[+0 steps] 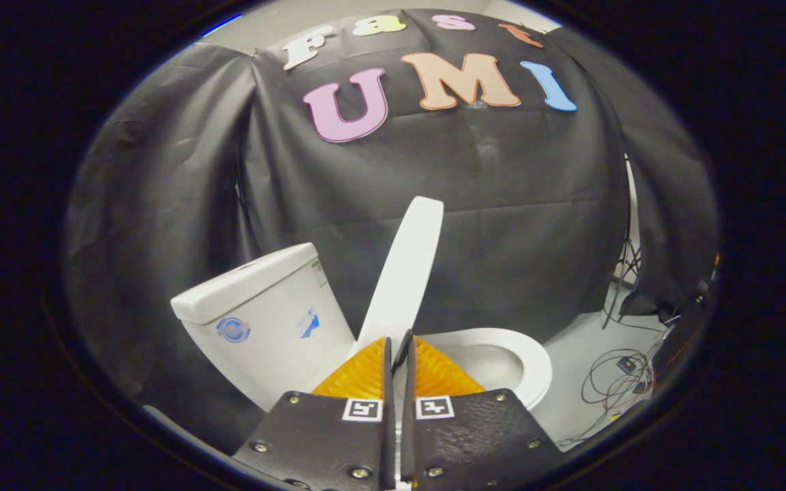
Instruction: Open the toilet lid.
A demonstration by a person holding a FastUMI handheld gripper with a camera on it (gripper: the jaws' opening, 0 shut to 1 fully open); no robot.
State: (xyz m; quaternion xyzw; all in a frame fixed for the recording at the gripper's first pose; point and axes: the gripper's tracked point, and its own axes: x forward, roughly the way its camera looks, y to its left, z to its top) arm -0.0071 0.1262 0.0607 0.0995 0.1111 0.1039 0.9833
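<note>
The white toilet stands against the black cloth wall, seen from its side. Its lid (406, 266) is raised and nearly upright, edge-on to me, leaning back toward the tank (256, 307). The seat (533, 361) lies flat on the bowl, its oval opening exposed to the right of the lid. My gripper (400, 342) is shut, fingers almost touching with only a thin slit between them. The fingertips sit just in front of the lid's lower end, near the hinge. I see nothing held between them.
The tank, with two small stickers on its side, stands left of the lid. On the grey floor at the right lie loose cables (615, 382), and a stand's thin legs (628, 273) rise by the cloth wall.
</note>
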